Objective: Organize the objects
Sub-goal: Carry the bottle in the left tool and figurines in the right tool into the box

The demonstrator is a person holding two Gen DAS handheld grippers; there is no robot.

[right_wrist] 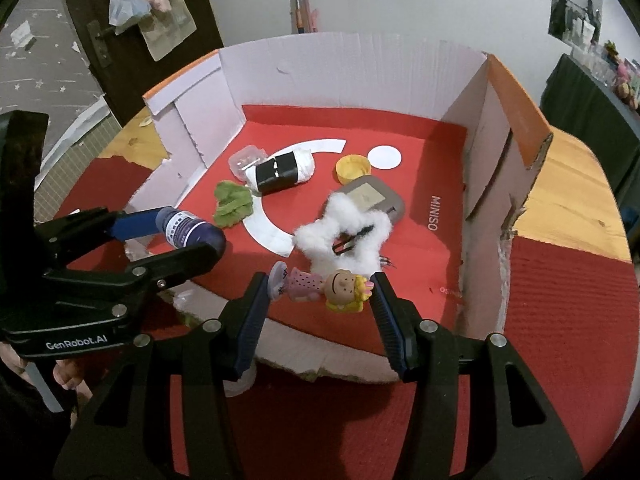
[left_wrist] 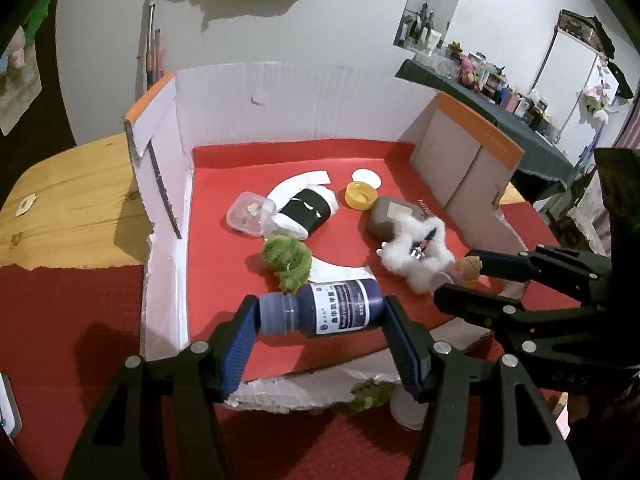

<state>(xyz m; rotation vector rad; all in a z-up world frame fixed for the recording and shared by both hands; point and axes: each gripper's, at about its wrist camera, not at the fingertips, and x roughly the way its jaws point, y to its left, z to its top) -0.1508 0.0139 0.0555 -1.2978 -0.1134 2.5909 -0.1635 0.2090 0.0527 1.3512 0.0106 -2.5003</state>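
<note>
My left gripper (left_wrist: 320,314) is shut on a dark blue bottle (left_wrist: 320,311) with a white label, held sideways over the near edge of the open cardboard box (left_wrist: 280,96). The bottle also shows in the right wrist view (right_wrist: 192,228). My right gripper (right_wrist: 318,290) is shut on a small doll figure (right_wrist: 320,286) with a yellow-haired head and pink dress, held sideways above the box's front right. In the left wrist view the right gripper (left_wrist: 464,276) holds the doll (left_wrist: 466,270).
Inside the red-floored box lie a white fluffy scrunchie (right_wrist: 344,232), a grey case (right_wrist: 372,198), a yellow lid (right_wrist: 352,168), a black-and-white roll (right_wrist: 282,172), a clear small container (right_wrist: 244,162) and a green fuzzy item (right_wrist: 232,204). The box stands on a wooden table (right_wrist: 580,200) with red mat.
</note>
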